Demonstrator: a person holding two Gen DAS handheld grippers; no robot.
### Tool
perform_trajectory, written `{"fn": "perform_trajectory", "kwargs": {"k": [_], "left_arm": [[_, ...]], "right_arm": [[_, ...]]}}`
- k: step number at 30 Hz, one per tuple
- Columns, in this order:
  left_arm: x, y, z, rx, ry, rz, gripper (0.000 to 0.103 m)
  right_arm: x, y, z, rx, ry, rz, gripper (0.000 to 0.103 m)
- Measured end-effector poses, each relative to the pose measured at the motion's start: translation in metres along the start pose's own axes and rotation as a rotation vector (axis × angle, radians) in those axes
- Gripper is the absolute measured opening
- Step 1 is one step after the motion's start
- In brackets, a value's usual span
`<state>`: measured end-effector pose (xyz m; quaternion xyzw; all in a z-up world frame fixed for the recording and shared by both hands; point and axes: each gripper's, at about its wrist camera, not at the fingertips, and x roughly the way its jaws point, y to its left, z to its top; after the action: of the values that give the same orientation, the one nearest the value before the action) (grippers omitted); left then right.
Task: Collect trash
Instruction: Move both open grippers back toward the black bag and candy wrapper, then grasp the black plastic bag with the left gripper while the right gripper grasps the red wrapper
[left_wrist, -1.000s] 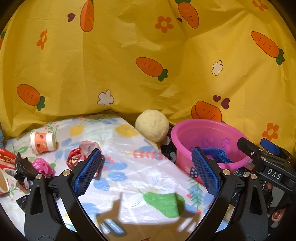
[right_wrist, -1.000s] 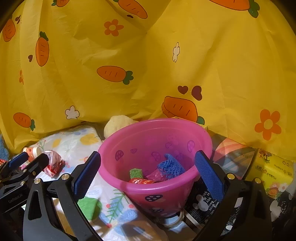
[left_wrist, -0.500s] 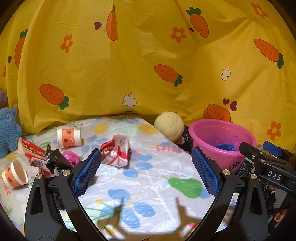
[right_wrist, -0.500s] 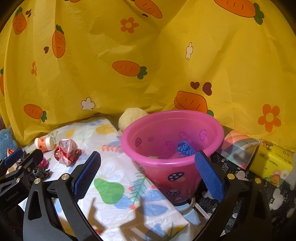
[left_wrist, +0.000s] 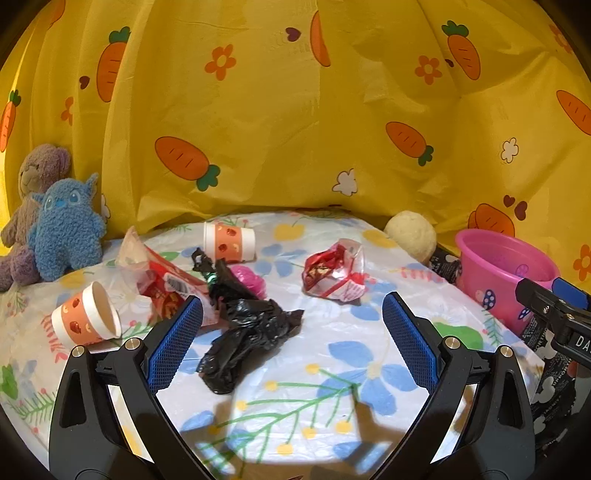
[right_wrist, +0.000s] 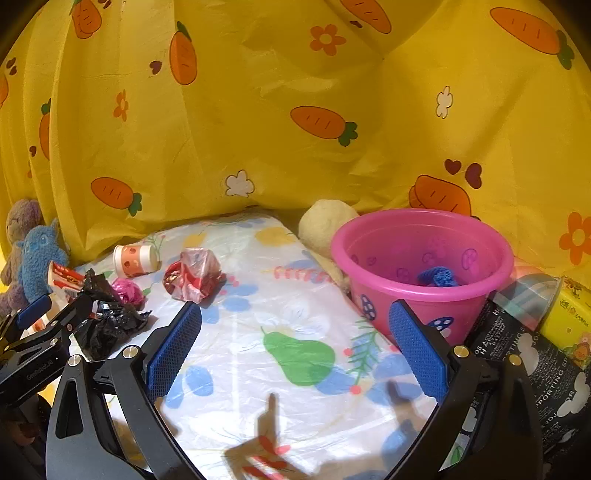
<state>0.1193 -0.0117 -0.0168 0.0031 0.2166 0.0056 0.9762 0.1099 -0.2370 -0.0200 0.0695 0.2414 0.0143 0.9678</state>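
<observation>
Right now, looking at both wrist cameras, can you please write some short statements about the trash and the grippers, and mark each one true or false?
1. The left gripper is open and holds nothing. True.
2. The pink bucket is empty. False: a blue item lies inside.
3. Both paper cups, and, lie on their sides. True.
4. The black plastic bag is inside the bucket. False: it lies on the floral sheet.
5. The right gripper grips the red wrapper. False: it is open and empty.

Wrappers (left_wrist: 334, 273) and cups (left_wrist: 229, 242) lie left of the bucket (left_wrist: 498, 273).
</observation>
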Motion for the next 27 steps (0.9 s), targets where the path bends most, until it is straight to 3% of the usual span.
{"fn": "perform_trajectory", "kwargs": {"k": [6, 16, 18, 22, 27], "left_arm": [[0.002, 0.031, -0.008, -0.016, 0.017, 0.024, 0.095], [0.03, 0.041, -0.01, 0.013, 0.11, 0.006, 0.079], [0.041, 0.04, -0.012, 0.012, 0.152, -0.007, 0.073], [0.064, 0.041, -0.019, 0.006, 0.247, -0.031, 0.046], [0.071, 0.051, -0.021, -0.054, 0.281, -0.084, 0.017]], "right_arm": [[0.01, 0.032, -0.006, -0.044, 0.025, 0.063, 0.097], [0.022, 0.067, -0.005, -0.101, 0.042, 0.117, 0.097], [0.024, 0.071, -0.004, -0.109, 0.044, 0.121, 0.097], [0.029, 0.077, -0.002, -0.123, 0.048, 0.128, 0.097], [0.038, 0.084, -0.002, -0.139, 0.058, 0.125, 0.097]]}}
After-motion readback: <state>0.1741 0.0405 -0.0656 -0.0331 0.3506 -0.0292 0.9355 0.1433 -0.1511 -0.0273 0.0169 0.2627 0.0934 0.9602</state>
